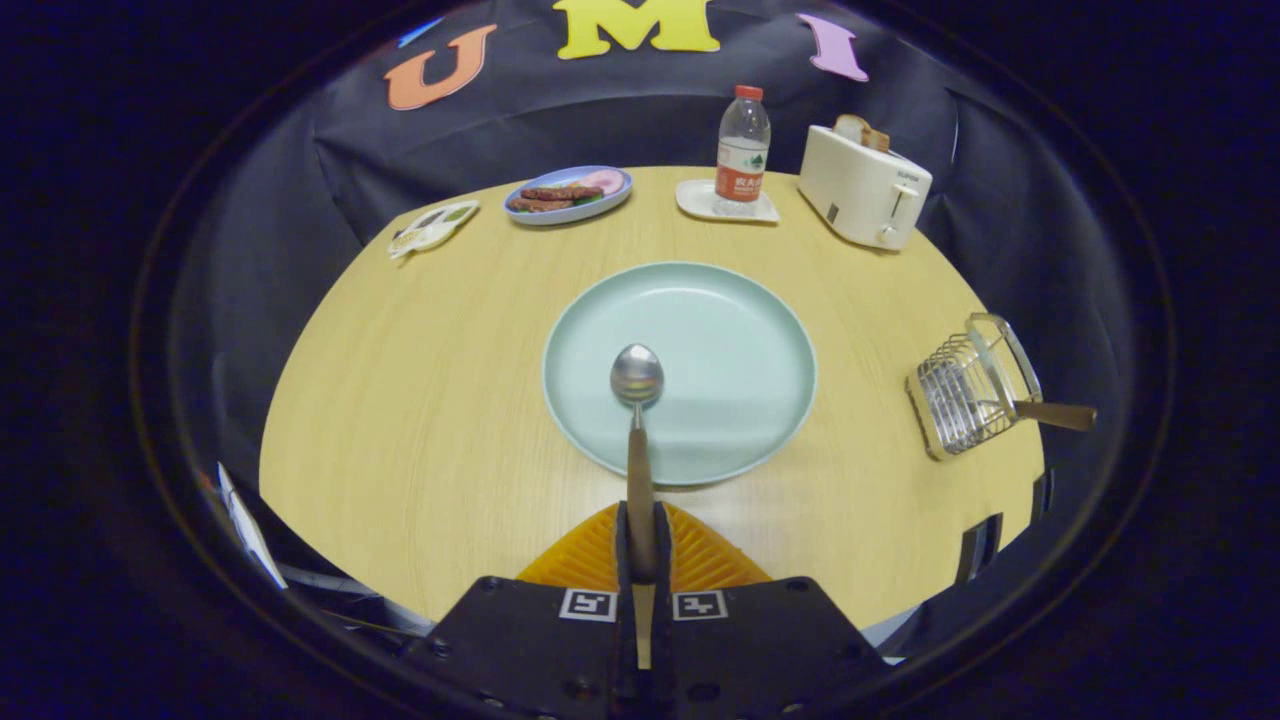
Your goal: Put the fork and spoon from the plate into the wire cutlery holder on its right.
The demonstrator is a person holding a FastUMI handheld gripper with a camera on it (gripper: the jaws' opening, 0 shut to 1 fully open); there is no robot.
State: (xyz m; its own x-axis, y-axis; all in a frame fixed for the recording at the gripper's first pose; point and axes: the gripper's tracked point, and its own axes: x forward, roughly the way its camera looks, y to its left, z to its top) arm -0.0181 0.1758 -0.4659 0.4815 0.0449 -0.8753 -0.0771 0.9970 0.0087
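Wooden table [420, 400] spread widest beneath me, with the pale green plate [720, 330] at its middle, bare now apart from the spoon's bowl hanging over it. Off to the plate's right stood the wire cutlery holder [965, 385], a brown handle [1055, 413] poking out sideways; that looked like the fork, already in. My gripper [640, 545] was pinching the spoon [637, 378] by its handle, both fingers pressed on it, bowl pointing straight ahead, held that way, I reckoned, for the carry to the holder.
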